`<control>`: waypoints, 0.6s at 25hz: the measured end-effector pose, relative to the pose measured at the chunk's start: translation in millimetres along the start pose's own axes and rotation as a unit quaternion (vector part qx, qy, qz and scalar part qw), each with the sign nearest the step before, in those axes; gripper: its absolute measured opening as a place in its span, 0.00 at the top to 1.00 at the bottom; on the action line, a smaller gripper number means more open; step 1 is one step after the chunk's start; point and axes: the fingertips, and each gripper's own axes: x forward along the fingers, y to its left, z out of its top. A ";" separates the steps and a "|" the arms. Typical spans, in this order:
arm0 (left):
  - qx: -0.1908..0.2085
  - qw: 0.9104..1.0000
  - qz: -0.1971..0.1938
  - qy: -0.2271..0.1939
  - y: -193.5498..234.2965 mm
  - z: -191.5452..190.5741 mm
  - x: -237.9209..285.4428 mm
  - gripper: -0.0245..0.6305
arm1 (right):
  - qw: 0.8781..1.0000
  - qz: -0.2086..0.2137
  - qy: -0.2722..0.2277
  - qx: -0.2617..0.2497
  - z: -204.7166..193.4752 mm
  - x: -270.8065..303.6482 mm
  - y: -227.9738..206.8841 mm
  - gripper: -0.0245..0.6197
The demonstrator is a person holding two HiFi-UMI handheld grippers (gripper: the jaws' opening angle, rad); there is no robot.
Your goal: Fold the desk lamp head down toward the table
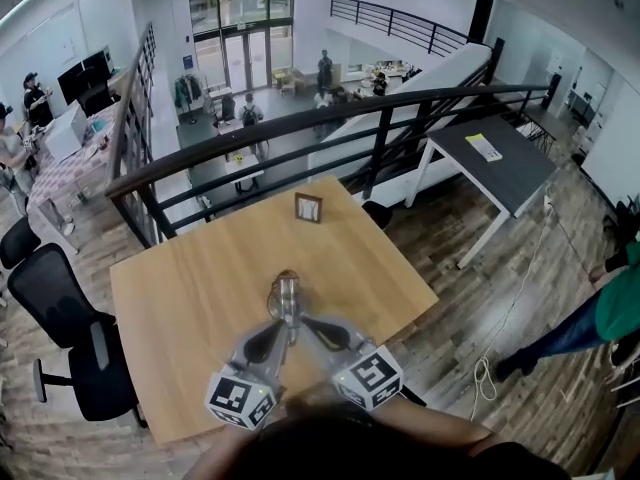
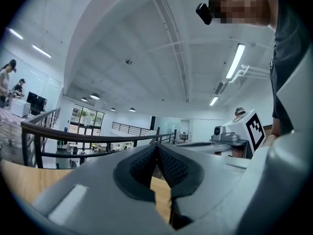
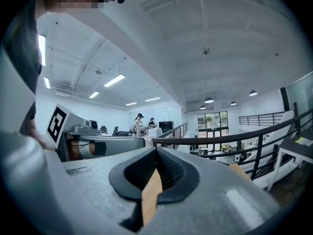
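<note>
Desk lamp (image 1: 288,290) isn't gripped: your left gripper (image 2: 156,150) and right gripper (image 3: 156,153) are both closed on nothing, beside it mid-table (image 1: 190,288). Pushing the head with closed tips could slip off or tip the lamp.

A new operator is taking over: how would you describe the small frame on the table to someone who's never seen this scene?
Find the wooden table beside the black railing. At its far edge, nearest the railing, the small frame stands upright and alone. It is a brown-edged square with a pale centre, unlike the grey lamp nearer the middle.
</note>
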 end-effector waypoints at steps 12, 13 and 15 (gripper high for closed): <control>0.012 0.998 0.057 -0.021 -100.1 -2.1 4.9 0.96 | 0.998 0.053 -0.025 0.003 8.0 -102.0 -5.2 0.96; 0.012 0.998 0.063 -0.023 -109.8 -2.4 2.6 0.96 | 0.998 0.059 -0.026 0.003 7.8 -111.7 -2.4 0.96; 0.012 0.997 0.073 -0.024 -128.7 -4.9 -2.9 0.96 | 0.997 0.071 -0.026 0.003 4.5 -129.8 4.0 0.96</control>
